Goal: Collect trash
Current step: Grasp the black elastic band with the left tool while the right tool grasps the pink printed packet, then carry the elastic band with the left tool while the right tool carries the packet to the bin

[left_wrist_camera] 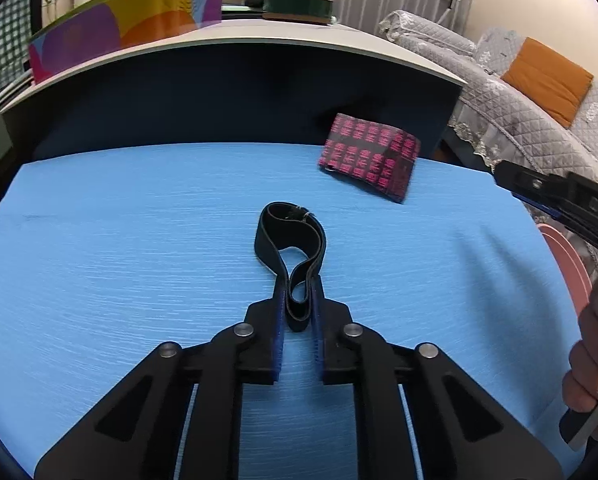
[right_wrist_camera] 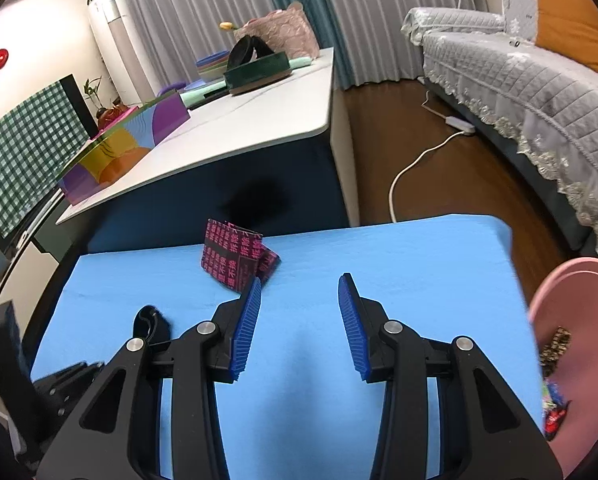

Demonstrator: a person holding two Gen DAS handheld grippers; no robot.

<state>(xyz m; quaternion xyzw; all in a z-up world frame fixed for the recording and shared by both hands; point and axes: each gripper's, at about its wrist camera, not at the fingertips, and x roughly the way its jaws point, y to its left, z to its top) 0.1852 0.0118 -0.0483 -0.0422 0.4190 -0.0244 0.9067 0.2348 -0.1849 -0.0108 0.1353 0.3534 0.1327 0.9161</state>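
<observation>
A looped black strap lies on the blue table cover. My left gripper is shut on the strap's near end. A folded black wrapper with pink print sits at the far edge of the cover, also seen as the wrapper in the right wrist view. My right gripper stands open over the cover with nothing between its blue pads; its left fingertip is just in front of the wrapper. The strap and the left gripper's body show at the lower left of that view.
A pink bin with trash inside stands off the right edge of the cover. Behind is a white table with a colourful box and a dark green tin. A grey sofa runs along the right; a white cable lies on the floor.
</observation>
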